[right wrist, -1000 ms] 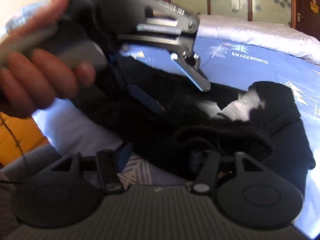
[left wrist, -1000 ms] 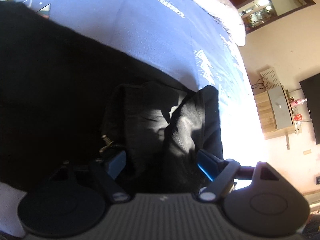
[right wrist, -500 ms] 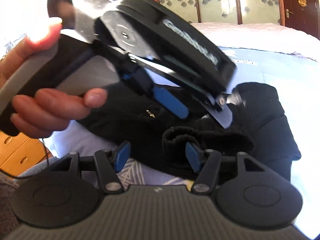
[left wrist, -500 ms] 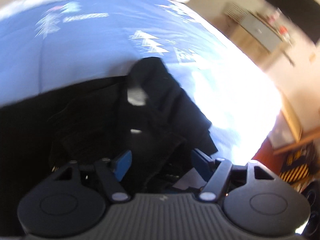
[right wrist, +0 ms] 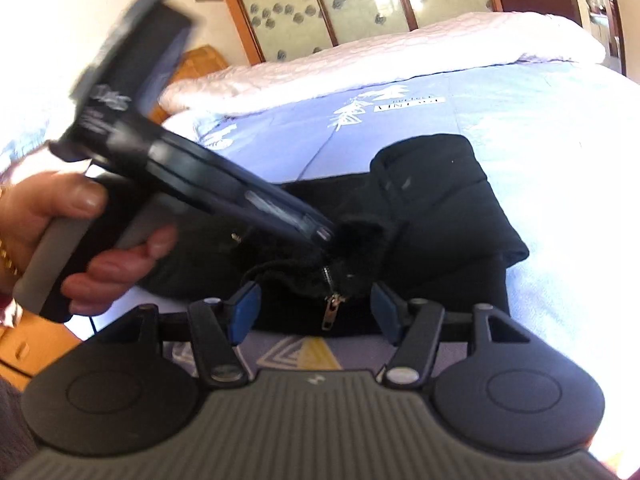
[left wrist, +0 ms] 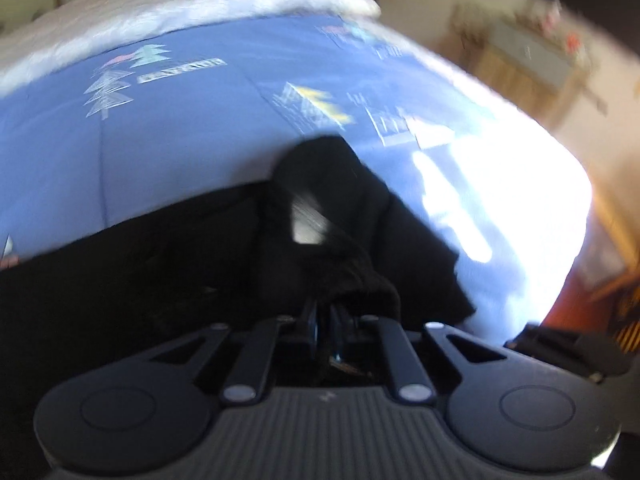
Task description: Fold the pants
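Left gripper (left wrist: pixel 324 322) is clamped tight, fingers pinched together on a fuzzy bunch of the black pants (left wrist: pixel 152 264) right at the fly. From the right wrist view you can see its nose (right wrist: pixel 320 234) buried in that same wad, just above the zipper pull (right wrist: pixel 331 312).

Right gripper (right wrist: pixel 314 306) is spread wide, blue pads (right wrist: pixel 245 309) either side of the zipper, holding nothing. The near hem of the pants sits just between and beyond those pads, not touched as far as I can tell.

The risk here, to my eye: the left grip looks like a thick lump of several layers. Lift from that and the whole heap could drag along in a clump rather than fold over cleanly. The zipper sits very close to the pinch too, so metal could snag between the pads and let the cloth slip out. And with the two grippers this near each other, the right one closing in could knock the left.

Further out, the pants lie bunched on the blue printed bedspread (right wrist: pixel 520 112), a rounded folded mass (right wrist: pixel 440 184) beyond the zipper, on the far side of the left gripper's nose. Beyond that bedspread, the pale quilt (right wrist: pixel 360 64) runs along the bed's far edge.
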A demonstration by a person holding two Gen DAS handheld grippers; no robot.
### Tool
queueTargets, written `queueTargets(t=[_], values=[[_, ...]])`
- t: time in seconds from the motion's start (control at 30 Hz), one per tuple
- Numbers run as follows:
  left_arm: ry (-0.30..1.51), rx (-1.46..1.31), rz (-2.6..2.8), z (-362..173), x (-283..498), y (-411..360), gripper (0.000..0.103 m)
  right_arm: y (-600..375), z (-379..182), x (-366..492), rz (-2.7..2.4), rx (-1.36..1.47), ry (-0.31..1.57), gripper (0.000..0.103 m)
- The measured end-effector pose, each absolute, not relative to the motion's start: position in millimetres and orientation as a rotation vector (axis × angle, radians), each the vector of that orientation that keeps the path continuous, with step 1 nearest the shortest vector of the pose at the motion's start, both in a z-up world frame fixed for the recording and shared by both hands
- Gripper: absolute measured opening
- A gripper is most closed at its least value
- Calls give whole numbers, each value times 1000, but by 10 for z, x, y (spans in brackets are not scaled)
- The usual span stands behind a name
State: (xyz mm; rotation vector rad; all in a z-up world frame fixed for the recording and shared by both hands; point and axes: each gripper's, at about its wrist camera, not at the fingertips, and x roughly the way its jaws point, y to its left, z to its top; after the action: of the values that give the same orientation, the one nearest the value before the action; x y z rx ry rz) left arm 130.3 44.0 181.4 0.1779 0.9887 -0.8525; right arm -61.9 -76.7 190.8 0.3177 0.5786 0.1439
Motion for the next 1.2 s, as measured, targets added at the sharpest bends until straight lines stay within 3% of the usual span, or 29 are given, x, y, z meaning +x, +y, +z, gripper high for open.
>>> queueTargets(t=[0.23, 0.33, 0.4, 0.57, 0.87, 0.9, 0.93, 0.97, 1.2], values=[[1154, -412, -502, 1561, 1981, 1794, 12, -643, 1945, -501, 157, 293, 556, 63], [1165, -479, -439, 1499, 2043, 2054, 23, -663, 1893, -303, 153, 273, 561, 63], [1147, -482, -466, 1550, 1991, 2070, 40, -762, 1888, -292, 120, 313, 554, 63], [1124, -410, -599, 1625, 1815, 1815, 44, -1342, 1852, -457, -75, 542, 510, 62], [1125, -88, -582, 1497, 1583, 1399, 44, -2059, 1486, -387, -266, 925, 519, 42], [1124, -67, -567, 1490, 1556, 1386, 45, -2054, 1453, -351, -247, 946, 531, 30], [1125, -59, -558, 1488, 1549, 1374, 45, -2035, 1429, -316, -218, 960, 537, 12], [1128, -59, -551, 1438, 1582, 1375, 45, -1995, 1436, -301, -201, 950, 530, 9], [1158, -90, -532, 1368, 1621, 1363, 46, -1801, 1784, -626, -217, 824, 461, 6]])
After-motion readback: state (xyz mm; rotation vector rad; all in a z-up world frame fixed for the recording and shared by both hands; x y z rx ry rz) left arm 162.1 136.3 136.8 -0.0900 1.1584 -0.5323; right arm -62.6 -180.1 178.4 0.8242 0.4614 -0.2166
